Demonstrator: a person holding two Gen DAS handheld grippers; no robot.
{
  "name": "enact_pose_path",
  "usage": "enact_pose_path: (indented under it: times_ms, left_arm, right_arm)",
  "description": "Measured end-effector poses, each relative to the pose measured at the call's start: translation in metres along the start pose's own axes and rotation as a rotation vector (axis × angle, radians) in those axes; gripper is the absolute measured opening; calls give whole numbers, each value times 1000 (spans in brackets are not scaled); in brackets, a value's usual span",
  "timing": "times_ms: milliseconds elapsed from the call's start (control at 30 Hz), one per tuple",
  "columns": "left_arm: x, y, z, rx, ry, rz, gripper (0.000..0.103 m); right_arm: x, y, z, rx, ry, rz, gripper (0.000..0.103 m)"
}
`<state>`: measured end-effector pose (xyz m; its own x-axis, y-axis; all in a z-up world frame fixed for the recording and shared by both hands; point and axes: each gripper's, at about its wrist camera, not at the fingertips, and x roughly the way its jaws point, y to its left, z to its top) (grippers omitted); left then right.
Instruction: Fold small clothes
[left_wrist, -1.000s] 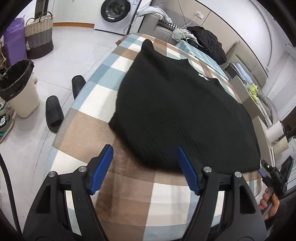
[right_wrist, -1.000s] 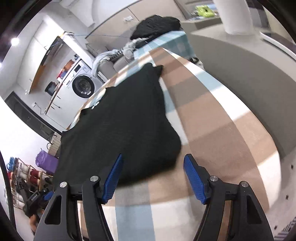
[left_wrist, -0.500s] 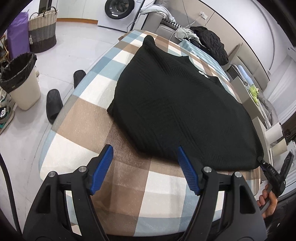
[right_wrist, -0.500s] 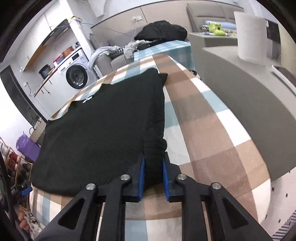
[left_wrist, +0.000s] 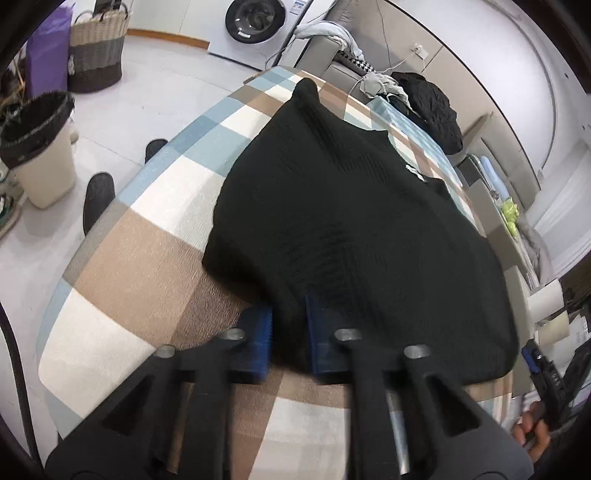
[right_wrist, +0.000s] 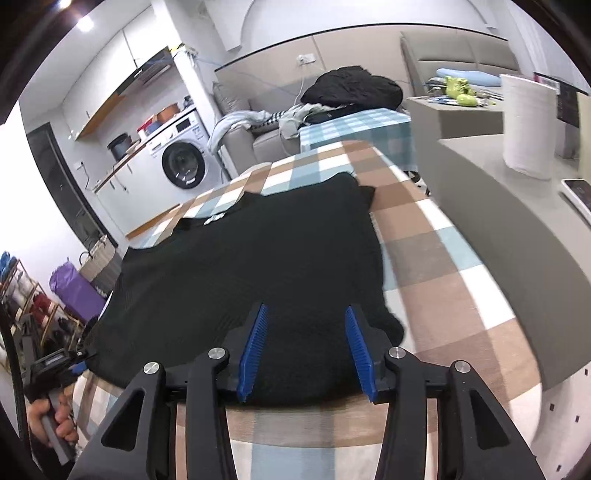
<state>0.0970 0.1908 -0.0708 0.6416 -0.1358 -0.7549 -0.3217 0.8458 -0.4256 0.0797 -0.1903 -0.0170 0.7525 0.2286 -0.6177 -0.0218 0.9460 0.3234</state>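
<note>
A black knit top (left_wrist: 351, 221) lies spread flat on the checked tablecloth (left_wrist: 140, 251), neck end far from me. My left gripper (left_wrist: 290, 332) is at the near hem, its jaws closing, and the blue pads (left_wrist: 258, 332) pinch a bunched fold of the hem. In the right wrist view the same top (right_wrist: 258, 251) fills the middle. My right gripper (right_wrist: 306, 347) hovers over its near right corner, jaws opening. The fabric lies between and under the blue pads (right_wrist: 255, 343), which do not press on it. Each gripper also shows in the other's view, hand-held at the table edge.
Left of the table stand a bin with a black liner (left_wrist: 40, 147), dark slippers (left_wrist: 98, 199) and a woven basket (left_wrist: 96, 51). A washing machine (right_wrist: 184, 166) and a sofa with piled clothes (right_wrist: 351, 88) are beyond. A grey counter with a paper roll (right_wrist: 528, 125) borders the right side.
The left gripper moved forward onto the hem and went from wide open to pinching it. The right gripper, clamped on the corner half a second ago, has spread its jaws and risen.
</note>
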Motion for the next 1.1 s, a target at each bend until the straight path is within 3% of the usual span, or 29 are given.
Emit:
enact_pose_path:
  times_ms: [100, 233, 433, 500, 567, 633, 700, 867, 933, 1100]
  left_arm:
    - [-20, -2, -4, 9, -86, -4, 8]
    - [-10, 7, -8, -4, -37, 14, 8]
    - [-13, 9, -6, 9, -32, 8, 9]
    - [-13, 12, -6, 5, -23, 14, 16]
    - [-16, 16, -5, 1, -28, 28, 34]
    - [-19, 19, -5, -9, -41, 49, 45]
    - [-24, 21, -3, -8, -58, 53, 52]
    - [-34, 17, 15, 61, -113, 78, 76]
    - [-34, 12, 27, 102, -136, 90, 83]
    - [-14, -6, 60, 162, -131, 87, 83]
  right_arm:
    - [5, 6, 0, -8, 5, 19, 45]
    - [13, 9, 2, -35, 27, -13, 45]
    - [26, -5, -1, 4, 74, -58, 46]
    - [26, -15, 2, 31, 64, -62, 46]
    - [28, -25, 11, 53, 57, -87, 47]
    - [34, -32, 22, 61, 55, -129, 47]
    - [41, -36, 35, 60, 53, -137, 47]
    - [74, -37, 87, 49, 36, -132, 47]
    - [90, -37, 108, 49, 41, -135, 47]
    - [143, -45, 141, 61, 92, -148, 47]
